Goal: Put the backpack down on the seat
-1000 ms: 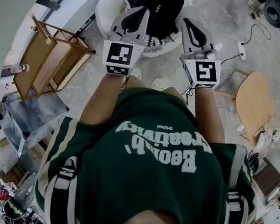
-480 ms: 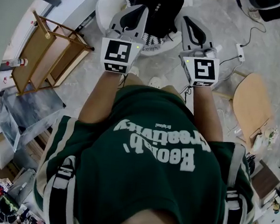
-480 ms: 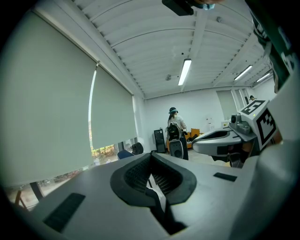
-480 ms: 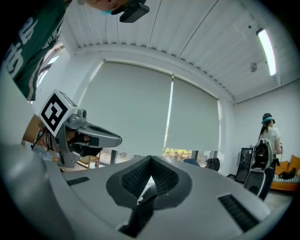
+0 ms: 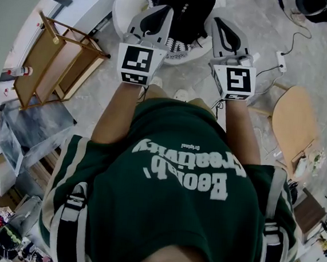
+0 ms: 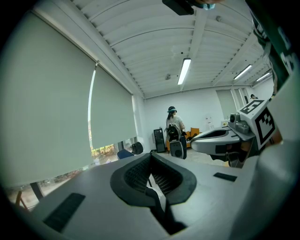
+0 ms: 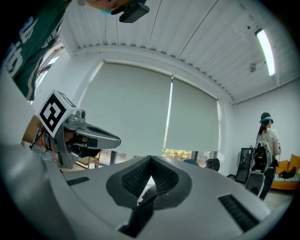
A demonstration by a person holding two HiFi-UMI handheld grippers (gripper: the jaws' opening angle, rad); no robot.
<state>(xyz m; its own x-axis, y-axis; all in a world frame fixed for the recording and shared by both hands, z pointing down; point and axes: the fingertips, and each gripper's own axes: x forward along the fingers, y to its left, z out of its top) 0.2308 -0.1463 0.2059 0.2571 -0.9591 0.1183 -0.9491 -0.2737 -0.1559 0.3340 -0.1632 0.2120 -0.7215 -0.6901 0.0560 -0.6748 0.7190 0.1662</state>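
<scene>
Step in hand: placement looks done, or all but done. The backpack (image 5: 187, 6), black, lies on the white seat (image 5: 122, 11) just past the tips of both tools and below them.

Left hand-held gripper (image 5: 162, 15): clenched, nothing between the jaws. Its own view shows only the room beyond: roller blinds, ceiling lights and a person far off by some equipment.

Right hand-held gripper (image 5: 219, 26): clenched as well, and I make out no strap or fabric in it. A small pale speck sits at the base of the jaws, too small to identify.

Both tools are held about level, side by side, near each other but apart. From the head view I cannot tell for certain whether either tip touches the bag. The gripper views suggest not.

A wooden rack (image 5: 54, 68) stands well to the left of the left tool.

Black-and-white straps (image 5: 76, 205) run over the person's shoulders. What they belong to is not visible.

Next move, as I judge it:
- Check that the bag sits stable on the seat, with no part hanging over the rim
- If it leans, open one tool, take a fold near the top and shift the bag toward the seat's middle
- If it sits well, nothing remains
</scene>
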